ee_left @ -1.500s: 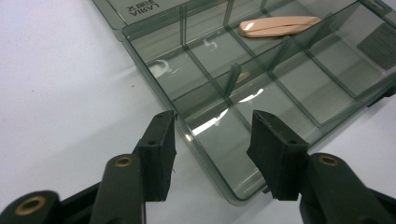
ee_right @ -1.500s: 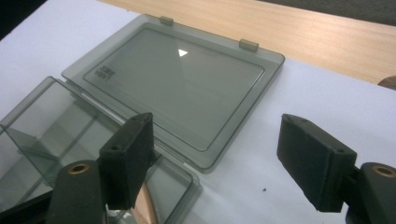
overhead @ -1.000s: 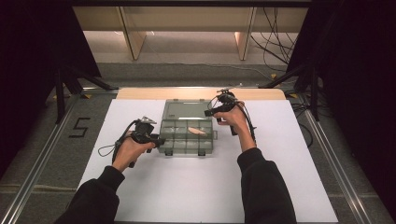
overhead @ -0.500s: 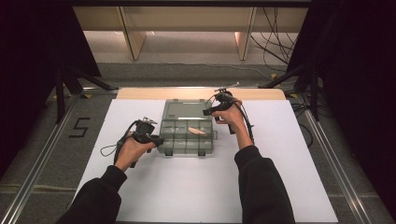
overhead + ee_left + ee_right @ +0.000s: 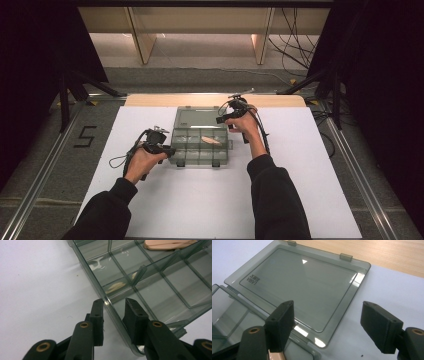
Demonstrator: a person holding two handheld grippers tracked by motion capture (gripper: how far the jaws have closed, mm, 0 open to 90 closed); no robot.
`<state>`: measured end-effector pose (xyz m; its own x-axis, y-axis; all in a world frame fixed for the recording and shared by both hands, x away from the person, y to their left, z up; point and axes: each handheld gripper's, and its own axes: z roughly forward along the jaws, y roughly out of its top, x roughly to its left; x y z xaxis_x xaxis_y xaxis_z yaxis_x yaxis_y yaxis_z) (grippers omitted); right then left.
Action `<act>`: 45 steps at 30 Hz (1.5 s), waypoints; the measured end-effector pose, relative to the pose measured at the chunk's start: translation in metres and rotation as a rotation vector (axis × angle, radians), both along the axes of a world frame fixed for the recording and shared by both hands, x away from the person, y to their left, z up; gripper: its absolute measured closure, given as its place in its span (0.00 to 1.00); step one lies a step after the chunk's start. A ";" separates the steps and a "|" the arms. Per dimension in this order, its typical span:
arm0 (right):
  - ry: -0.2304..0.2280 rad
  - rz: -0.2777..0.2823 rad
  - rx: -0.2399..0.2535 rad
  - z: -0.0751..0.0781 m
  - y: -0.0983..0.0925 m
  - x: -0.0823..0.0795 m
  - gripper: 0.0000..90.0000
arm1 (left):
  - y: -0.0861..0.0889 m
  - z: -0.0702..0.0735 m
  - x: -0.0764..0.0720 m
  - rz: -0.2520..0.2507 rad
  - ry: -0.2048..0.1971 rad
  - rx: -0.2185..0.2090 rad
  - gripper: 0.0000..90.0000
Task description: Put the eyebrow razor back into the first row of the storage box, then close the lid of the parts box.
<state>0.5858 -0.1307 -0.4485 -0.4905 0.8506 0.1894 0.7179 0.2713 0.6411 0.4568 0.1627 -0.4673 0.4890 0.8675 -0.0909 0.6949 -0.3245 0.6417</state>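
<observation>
A clear plastic box (image 5: 199,145) sits near the middle of the far half of the desk (image 5: 150,200), its lid (image 5: 299,287) folded back flat toward the far edge. A pale pink item (image 5: 212,141) lies in one compartment of the far row.

The left gripper (image 5: 113,312) is at the box's left wall, near its front corner. Its jaws have just been closing and now straddle that wall, one inside, one outside; I cannot tell whether the pads press on it.

The right gripper (image 5: 327,325) hovers over the lid's right corner at the hinge, jaws wide apart and holding nothing.
</observation>
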 end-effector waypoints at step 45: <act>0.088 -0.054 0.015 -0.015 0.013 0.007 0.34 | 0.002 -0.002 -0.004 -0.008 -0.014 -0.013 0.76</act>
<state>0.5929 -0.1181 -0.4634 -0.4251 0.8720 0.2428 0.7851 0.2217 0.5783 0.4529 0.1643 -0.4689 0.4975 0.8622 -0.0955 0.6832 -0.3215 0.6557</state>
